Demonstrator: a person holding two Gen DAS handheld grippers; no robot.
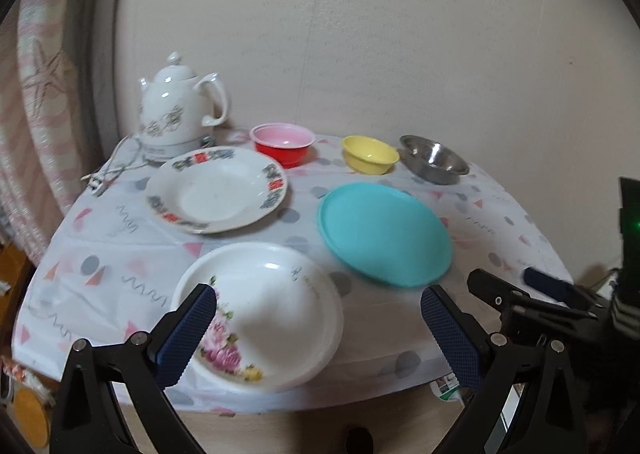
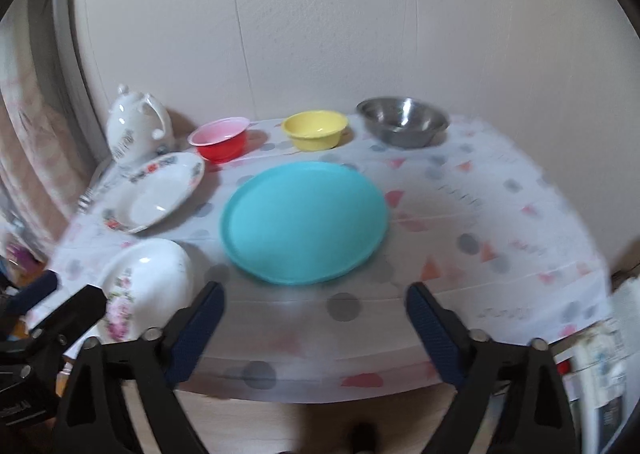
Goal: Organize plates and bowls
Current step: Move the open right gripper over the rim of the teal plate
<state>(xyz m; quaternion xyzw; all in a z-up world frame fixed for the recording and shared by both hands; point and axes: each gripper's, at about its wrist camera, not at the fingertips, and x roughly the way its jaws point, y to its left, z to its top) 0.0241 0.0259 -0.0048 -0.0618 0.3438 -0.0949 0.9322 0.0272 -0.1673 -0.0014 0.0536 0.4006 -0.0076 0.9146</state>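
A white plate with pink flowers (image 1: pixel 264 314) lies near the table's front edge, also in the right wrist view (image 2: pixel 148 286). A teal plate (image 1: pixel 384 232) (image 2: pixel 306 222) lies mid-table. A white plate with a red and dark rim pattern (image 1: pixel 218 190) (image 2: pixel 156 194) lies at the back left. A red bowl (image 1: pixel 284 144) (image 2: pixel 220 140), a yellow bowl (image 1: pixel 370 154) (image 2: pixel 314 130) and a steel bowl (image 1: pixel 434 164) (image 2: pixel 402 126) stand along the back. My left gripper (image 1: pixel 320 318) is open, its left finger over the flowered plate's rim. My right gripper (image 2: pixel 314 314) is open and empty before the teal plate.
A white ceramic kettle (image 1: pixel 176 110) (image 2: pixel 134 124) with its cord stands at the back left corner. A patterned cloth (image 1: pixel 120 254) covers the table. A wall rises behind. Papers (image 2: pixel 600 354) lie off the table's right front.
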